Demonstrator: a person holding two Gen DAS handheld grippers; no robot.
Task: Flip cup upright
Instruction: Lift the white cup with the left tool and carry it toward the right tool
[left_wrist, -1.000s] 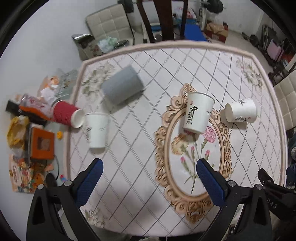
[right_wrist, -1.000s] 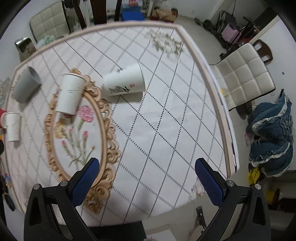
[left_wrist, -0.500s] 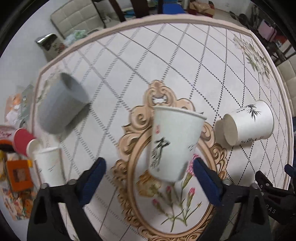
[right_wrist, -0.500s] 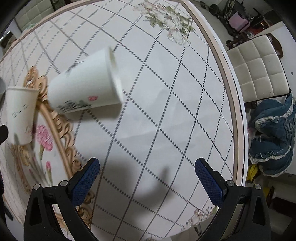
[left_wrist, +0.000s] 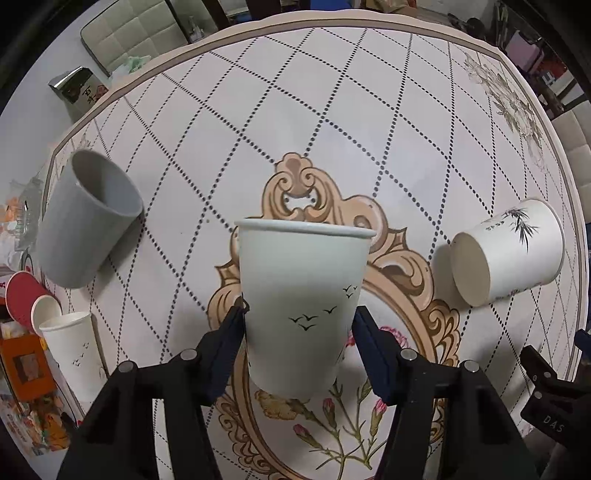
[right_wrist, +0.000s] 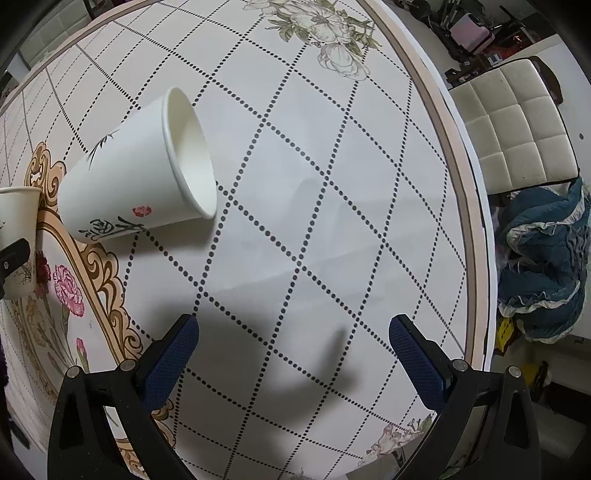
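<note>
A white paper cup with bird marks (left_wrist: 301, 295) stands upright on the table's floral medallion; its edge also shows in the right wrist view (right_wrist: 16, 236). My left gripper (left_wrist: 299, 325) is shut on this cup, one blue pad on each side. A second white paper cup with bamboo print (left_wrist: 509, 251) lies on its side to the right; in the right wrist view (right_wrist: 136, 173) its mouth faces right. My right gripper (right_wrist: 291, 343) is open and empty, above the bare tabletop right of the lying cup.
A grey cup (left_wrist: 85, 221) stands at the table's left. A red cup (left_wrist: 26, 299) and a small white cup (left_wrist: 72, 350) sit at the left edge. A padded chair (right_wrist: 517, 122) and blue cloth (right_wrist: 543, 266) lie beyond the right table edge (right_wrist: 476, 221).
My left gripper moved in on the upright cup and closed on it. My right gripper dropped lower and nearer the lying cup, still open.
</note>
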